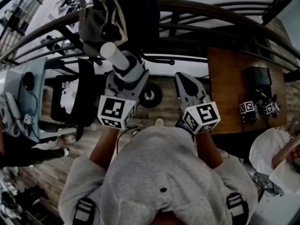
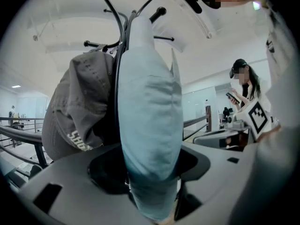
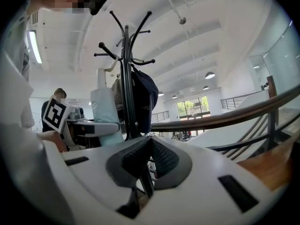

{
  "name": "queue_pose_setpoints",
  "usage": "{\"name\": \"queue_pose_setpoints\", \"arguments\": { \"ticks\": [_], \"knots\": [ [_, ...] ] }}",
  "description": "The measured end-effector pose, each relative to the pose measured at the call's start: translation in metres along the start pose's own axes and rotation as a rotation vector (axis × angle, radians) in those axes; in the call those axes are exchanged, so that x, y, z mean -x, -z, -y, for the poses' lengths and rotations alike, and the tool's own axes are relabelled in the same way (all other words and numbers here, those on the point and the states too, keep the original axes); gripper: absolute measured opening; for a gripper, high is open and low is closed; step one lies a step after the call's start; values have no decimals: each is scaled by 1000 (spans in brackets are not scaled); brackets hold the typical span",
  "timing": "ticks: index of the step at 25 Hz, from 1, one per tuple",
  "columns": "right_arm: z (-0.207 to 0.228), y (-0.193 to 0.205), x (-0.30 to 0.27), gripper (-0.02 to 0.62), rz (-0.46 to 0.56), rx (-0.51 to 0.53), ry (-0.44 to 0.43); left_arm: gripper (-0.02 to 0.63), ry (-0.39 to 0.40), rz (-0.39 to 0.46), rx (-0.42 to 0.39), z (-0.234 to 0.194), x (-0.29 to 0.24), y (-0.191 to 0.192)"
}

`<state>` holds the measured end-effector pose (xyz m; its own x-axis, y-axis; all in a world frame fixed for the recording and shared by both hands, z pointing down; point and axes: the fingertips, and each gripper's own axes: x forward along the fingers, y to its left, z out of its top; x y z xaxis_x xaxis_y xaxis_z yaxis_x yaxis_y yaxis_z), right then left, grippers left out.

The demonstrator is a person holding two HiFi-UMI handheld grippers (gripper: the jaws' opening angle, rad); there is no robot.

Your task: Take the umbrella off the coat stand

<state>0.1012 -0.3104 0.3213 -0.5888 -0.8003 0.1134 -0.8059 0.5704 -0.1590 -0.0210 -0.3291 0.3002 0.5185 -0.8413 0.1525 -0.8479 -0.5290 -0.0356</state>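
Observation:
In the left gripper view a folded pale-blue umbrella (image 2: 150,121) stands upright between the jaws of my left gripper (image 2: 151,184), which is shut on its lower part. Right behind it rises the black coat stand (image 2: 120,41), with a grey cap (image 2: 75,111) hanging on its left. From the head view the umbrella (image 1: 115,55) shows as a white cylinder sticking out of the left gripper (image 1: 125,71), below the cap (image 1: 101,20). My right gripper (image 1: 190,90) is beside it, shut and empty (image 3: 149,156). It faces the stand (image 3: 125,78), the umbrella (image 3: 103,111) and a dark bag (image 3: 143,97).
A curved dark railing (image 1: 225,13) runs behind the stand. A wooden table (image 1: 229,93) at the right carries a black device and marker cubes. A desk and chair (image 1: 70,102) stand at the left. A person with a phone (image 2: 243,90) stands to the right.

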Motion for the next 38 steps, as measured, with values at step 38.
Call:
{"name": "queue_pose_setpoints", "arguments": {
  "ticks": [38],
  "knots": [
    [-18,-1,22,11,19,-39,-14,279,254,118,-27,67,83,-112]
  ]
}}
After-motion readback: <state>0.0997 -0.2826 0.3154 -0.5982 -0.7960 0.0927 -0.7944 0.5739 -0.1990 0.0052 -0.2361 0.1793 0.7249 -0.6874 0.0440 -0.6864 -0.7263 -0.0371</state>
